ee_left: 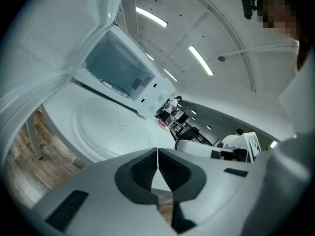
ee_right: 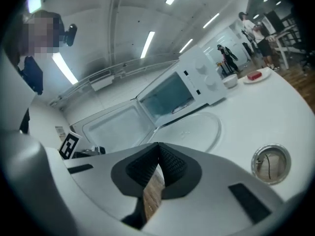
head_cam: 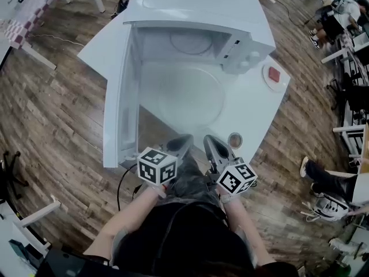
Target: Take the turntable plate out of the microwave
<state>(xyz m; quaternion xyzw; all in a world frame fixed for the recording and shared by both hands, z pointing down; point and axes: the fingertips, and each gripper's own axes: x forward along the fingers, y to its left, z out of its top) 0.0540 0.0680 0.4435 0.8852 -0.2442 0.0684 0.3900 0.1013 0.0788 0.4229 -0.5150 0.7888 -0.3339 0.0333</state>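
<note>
Microwave (head_cam: 196, 22): upper centre, door open.
Plate (head_cam: 190, 97): centre, flat on table (head_cam: 256, 117), outside microwave.
Dish (head_cam: 275, 75): right, holds red item.
Left gripper (ee_left: 157, 150): jaws pressed together, empty.
Right gripper (ee_right: 158, 145): likewise.

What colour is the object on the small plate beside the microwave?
The object is red; the head view shows it best.

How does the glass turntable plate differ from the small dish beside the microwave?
The turntable plate is large, clear and empty; the small dish is white and holds a red thing. The turntable plate lies before the microwave, the small dish at its side. Both lie flat.
</note>
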